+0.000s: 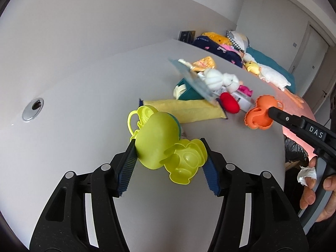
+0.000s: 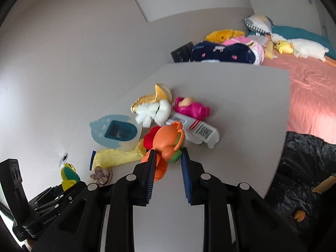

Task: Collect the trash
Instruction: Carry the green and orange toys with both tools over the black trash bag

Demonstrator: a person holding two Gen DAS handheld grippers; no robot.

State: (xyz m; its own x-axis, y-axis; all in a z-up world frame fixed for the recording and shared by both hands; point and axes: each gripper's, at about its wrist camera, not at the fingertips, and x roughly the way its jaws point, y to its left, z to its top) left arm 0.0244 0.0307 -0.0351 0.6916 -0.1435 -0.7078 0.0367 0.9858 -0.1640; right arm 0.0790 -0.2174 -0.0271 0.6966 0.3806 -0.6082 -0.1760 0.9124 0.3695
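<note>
- Across both views runs a pale grey table (image 2: 231,96), its far edge meeting a pink bed cover (image 2: 310,88) at 2 o'clock in the right wrist view.
- Black bin bag (image 2: 304,168): lies off the table's right edge, at 4 o'clock in the right wrist view.
- Yellow cloth (image 1: 184,111): flat on the table, at 12 o'clock from the left gripper; a clutter of small toys and packets sits just beyond it.
- White carton (image 2: 199,132): on its side with a barcode showing, at 1 o'clock from the right gripper, just beside a pink toy (image 2: 191,107).
- Left gripper (image 1: 169,157): pinching a lime-green plastic toy (image 1: 166,145), one pad on each flank; the toy is between the fingers, near the table surface.
- Right gripper (image 2: 168,157): pressed onto an orange plastic toy (image 2: 168,140), the pads touching its sides; the toy appears to sit slightly off the table, in front of a red object (image 2: 150,138).
- Person's hand (image 1: 315,191): at 4 o'clock in the left wrist view, wrapped round the right gripper's handle with a crumpled white tissue (image 1: 306,175) against the fingers.
</note>
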